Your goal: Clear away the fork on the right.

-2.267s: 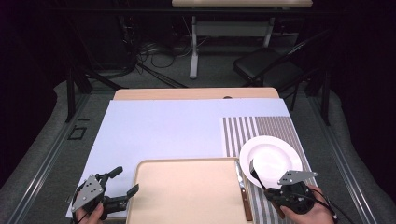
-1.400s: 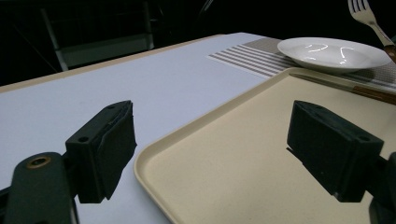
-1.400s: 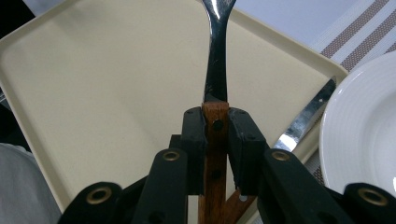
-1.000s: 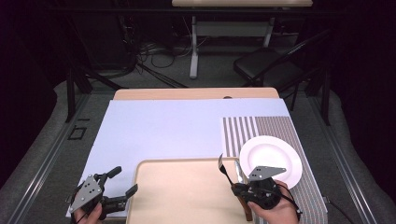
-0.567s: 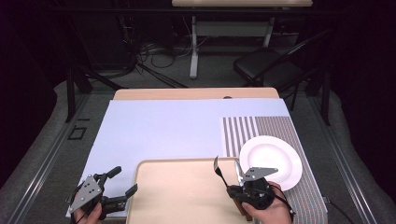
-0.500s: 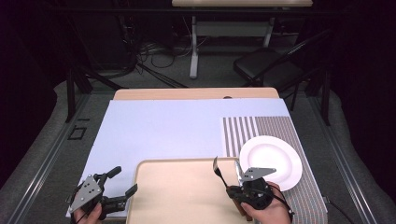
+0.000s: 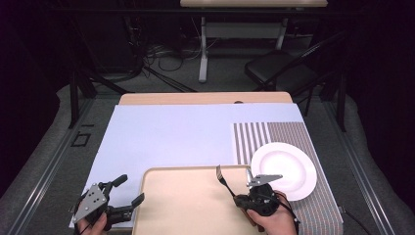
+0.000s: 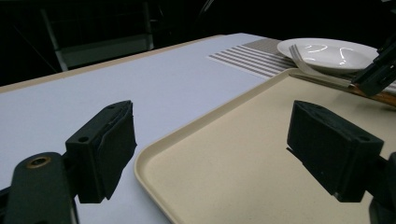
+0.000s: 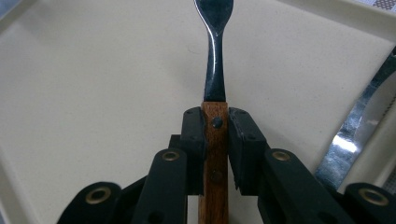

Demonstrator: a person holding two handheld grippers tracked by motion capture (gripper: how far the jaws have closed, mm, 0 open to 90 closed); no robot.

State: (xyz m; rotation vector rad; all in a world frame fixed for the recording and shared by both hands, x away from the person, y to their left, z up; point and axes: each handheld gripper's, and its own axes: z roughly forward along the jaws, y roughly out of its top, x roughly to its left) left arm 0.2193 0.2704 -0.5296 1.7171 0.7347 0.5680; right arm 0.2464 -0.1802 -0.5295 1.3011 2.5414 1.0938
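Observation:
A fork (image 7: 225, 181) with a wooden handle is clamped in my right gripper (image 7: 242, 199), held over the right part of the beige tray (image 7: 181, 210), tines pointing up and to the far left. The right gripper view has the jaws shut on the wooden handle (image 9: 215, 121) and the steel neck (image 9: 215, 70) reaching out over the tray (image 9: 93, 93). My left gripper (image 7: 131, 189) hangs open at the tray's near left corner, with nothing between its pads (image 8: 109, 147). From there the fork (image 8: 313, 72) shows far off.
A white plate (image 7: 284, 169) sits on a striped placemat (image 7: 303, 142) right of the tray. A shiny knife blade (image 9: 359, 126) lies along the tray's right rim. A pale blue sheet (image 7: 166, 137) covers the table behind the tray.
My right gripper has moved left from beside the plate to over the tray's right part, carrying the fork. The left gripper has stayed put.

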